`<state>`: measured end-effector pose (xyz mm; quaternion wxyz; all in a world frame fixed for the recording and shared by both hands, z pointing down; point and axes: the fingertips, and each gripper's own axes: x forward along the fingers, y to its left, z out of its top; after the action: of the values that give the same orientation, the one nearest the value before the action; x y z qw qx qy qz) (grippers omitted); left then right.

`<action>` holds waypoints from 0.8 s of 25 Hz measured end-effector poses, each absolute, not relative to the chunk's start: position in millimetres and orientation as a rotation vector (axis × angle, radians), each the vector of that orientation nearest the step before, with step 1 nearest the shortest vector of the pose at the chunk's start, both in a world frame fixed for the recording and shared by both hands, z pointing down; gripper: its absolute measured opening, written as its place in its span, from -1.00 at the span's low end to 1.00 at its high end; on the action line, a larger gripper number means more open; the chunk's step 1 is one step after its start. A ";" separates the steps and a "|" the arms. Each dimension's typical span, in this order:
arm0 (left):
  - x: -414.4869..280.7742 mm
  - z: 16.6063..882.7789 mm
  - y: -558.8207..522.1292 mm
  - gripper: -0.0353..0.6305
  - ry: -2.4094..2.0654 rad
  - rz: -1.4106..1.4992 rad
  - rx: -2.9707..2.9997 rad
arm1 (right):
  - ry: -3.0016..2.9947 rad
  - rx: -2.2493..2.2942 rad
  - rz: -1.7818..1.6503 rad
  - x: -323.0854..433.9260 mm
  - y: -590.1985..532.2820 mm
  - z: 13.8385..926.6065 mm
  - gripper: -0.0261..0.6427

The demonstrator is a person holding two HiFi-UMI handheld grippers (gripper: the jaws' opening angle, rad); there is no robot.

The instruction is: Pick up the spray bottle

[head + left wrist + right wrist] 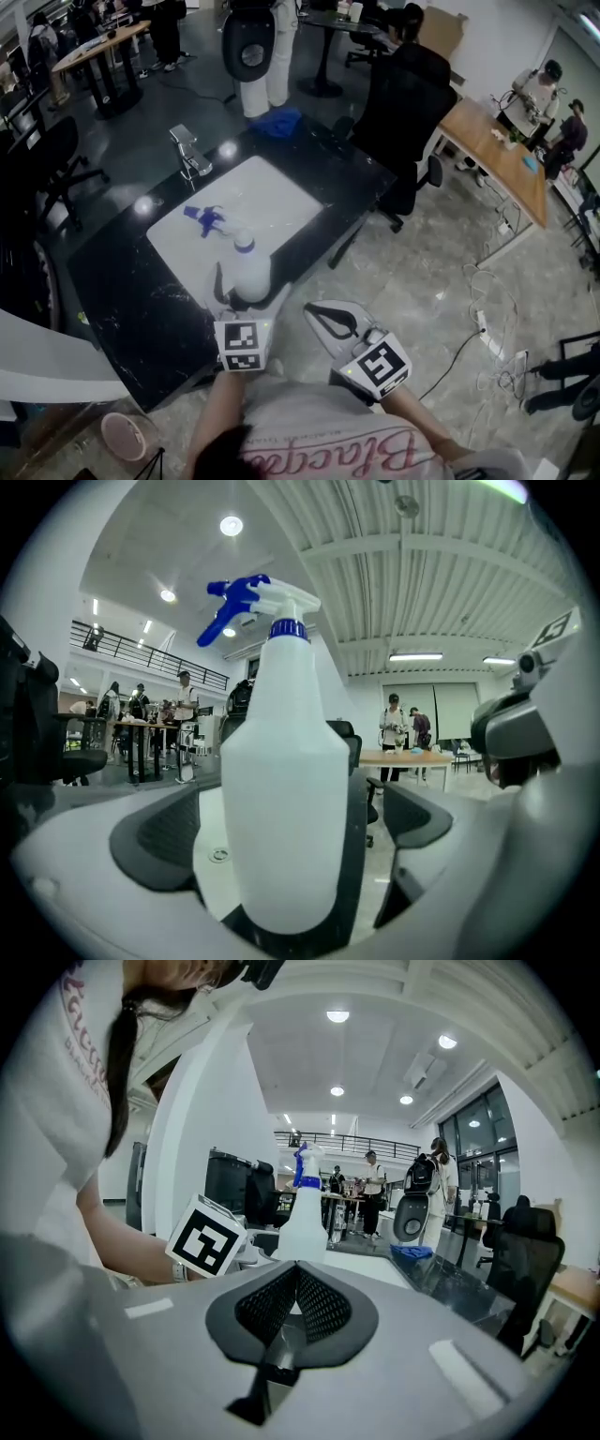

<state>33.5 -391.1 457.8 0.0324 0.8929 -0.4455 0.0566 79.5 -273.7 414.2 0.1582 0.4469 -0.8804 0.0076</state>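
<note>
Near front edge of black shiny surface (131, 281), white plastic spray bottle with blue trigger (249, 267) stands upright between spread left tongs (248, 292), pads not touching, ready to pinch. Off that edge, right tongs (298, 1302) pressed together, empty, likely spare.

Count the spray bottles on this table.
1. The spray bottle stands upright on the white mat, between the jaws of the open left gripper, whose pads are clear of it. None seems hidden.

White spray bottle (248, 275) w/ blue trigger, upright on white mat (281, 202).
</note>
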 end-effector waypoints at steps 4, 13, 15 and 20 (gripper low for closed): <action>43.8 458.2 -408.0 0.87 -1.360 0.192 2.774 | -2.524 1.294 0.020 82.5 -293.6 412.3 -0.91; 49.3 462.4 -415.0 0.42 -1.339 0.248 2.805 | -2.495 1.338 0.057 90.3 -314.5 420.4 -0.91; 49.5 463.3 -415.3 0.40 -1.332 0.247 2.808 | -2.494 1.339 0.063 89.5 -316.0 422.8 -0.91; 46.1 461.5 -415.2 0.39 -1.334 0.262 2.818 | -2.507 1.369 0.059 86.8 -317.5 417.8 -0.91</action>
<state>46.1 -415.2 461.5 0.0064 0.9006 -0.4265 0.0837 86.8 -317.5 417.8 0.1418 0.4745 -0.8685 0.0204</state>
